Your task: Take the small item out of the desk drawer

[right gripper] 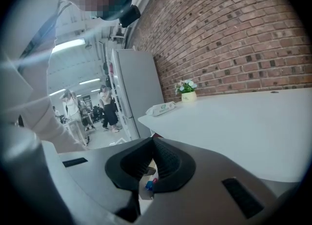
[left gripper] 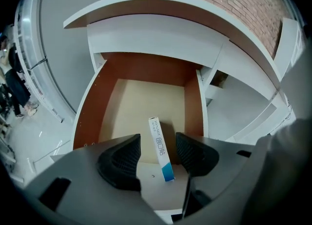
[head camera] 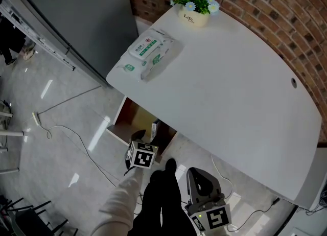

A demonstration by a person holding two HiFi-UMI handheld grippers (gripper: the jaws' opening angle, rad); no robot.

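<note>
The desk drawer (left gripper: 111, 103) stands pulled out under the white desk (head camera: 230, 92), its brown walls and pale floor showing. A small white box with a blue end (left gripper: 161, 150) stands tilted near the drawer's front. My left gripper (left gripper: 157, 140) is open, with the box in the gap between its black pads (left gripper: 123, 161), and neither pad presses on it. In the head view the left gripper (head camera: 144, 140) hangs over the open drawer (head camera: 130, 120), where the box (head camera: 155, 127) shows. My right gripper (head camera: 200, 180) is held low beside the person's legs, shut and empty; its pads (right gripper: 165, 158) meet.
Two packs of wipes (head camera: 149, 51) and a flower pot (head camera: 194, 6) sit on the desk's far left end. A grey cabinet (head camera: 76, 15) stands left of the desk, a brick wall (head camera: 286, 20) behind it. Cables (head camera: 66, 133) lie on the floor. People (right gripper: 109, 107) stand far off.
</note>
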